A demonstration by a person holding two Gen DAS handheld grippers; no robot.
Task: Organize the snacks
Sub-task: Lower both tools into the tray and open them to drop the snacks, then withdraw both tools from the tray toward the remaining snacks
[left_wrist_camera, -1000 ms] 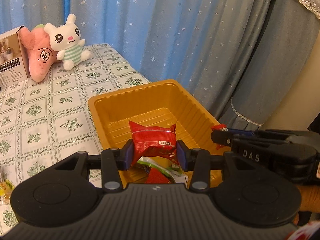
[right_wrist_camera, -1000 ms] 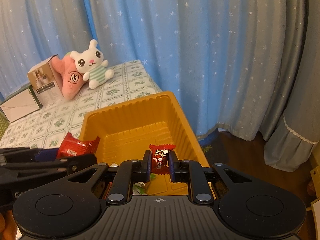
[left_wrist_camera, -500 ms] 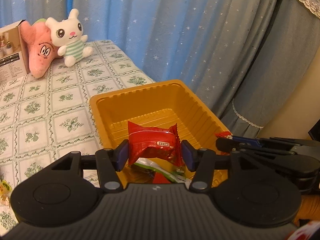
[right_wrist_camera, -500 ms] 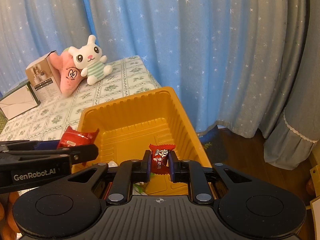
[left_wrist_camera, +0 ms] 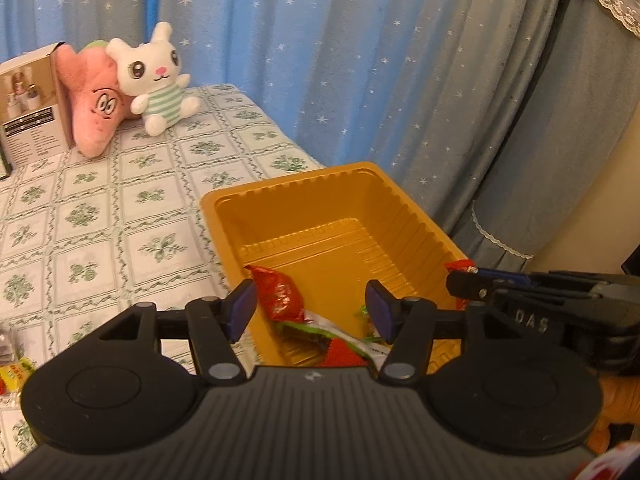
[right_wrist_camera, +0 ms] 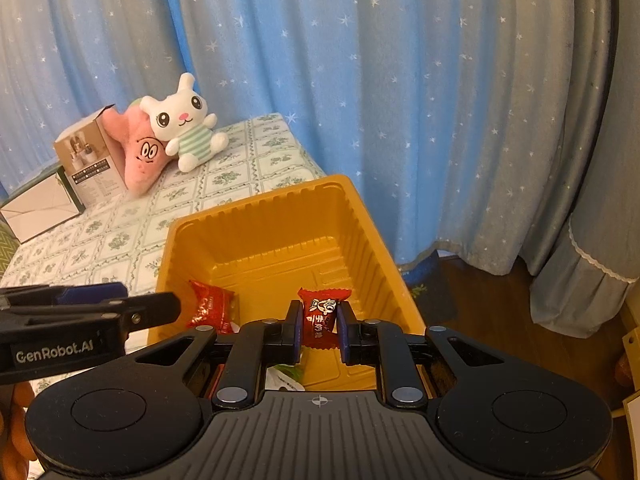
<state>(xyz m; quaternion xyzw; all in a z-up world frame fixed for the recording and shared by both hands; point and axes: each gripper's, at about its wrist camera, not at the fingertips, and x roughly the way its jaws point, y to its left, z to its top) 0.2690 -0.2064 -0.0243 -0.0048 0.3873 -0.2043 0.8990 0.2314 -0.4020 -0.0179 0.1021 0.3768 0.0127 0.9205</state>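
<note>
An orange plastic tray point(left_wrist_camera: 362, 184) sat at the near corner of the tabletop point(left_wrist_camera: 96, 216), which was covered in a white cloth with a green floral grid, close beside the blue star-printed curtain point(left_wrist_camera: 360, 60). The left gripper point(left_wrist_camera: 311, 309) hovered over the tray's near end with its blue-padded fingers point(left_wrist_camera: 242, 308) apart and opening; nothing was pressed between them. Below that gap a red snack packet point(left_wrist_camera: 280, 294) lay inside the tray against its left wall, partly on top of a green-and-white wrapper point(left_wrist_camera: 340, 334) and another red piece near the tray's front. The right gripper point(right_wrist_camera: 319, 330) hung over the same tray from the other side, its fingers point(right_wrist_camera: 294, 330) clamped on a small red candy point(right_wrist_camera: 322, 316) printed with white characters and held upright above the tray floor. In the right wrist view the released red packet point(right_wrist_camera: 210, 308) lay on the tray's floor at the left, just beyond the tip of the left gripper, whose side read "GenRobot.AI". At the far end of the tabletop a white plush bunny point(left_wrist_camera: 154, 76) in a green-striped shirt leaned against a pink star-shaped plush point(left_wrist_camera: 98, 108), which rested against a printed cardboard box point(left_wrist_camera: 30, 108). A few other wrapped snacks point(left_wrist_camera: 12, 364) showed at the left edge of the left wrist view, too cut off to identify.
</note>
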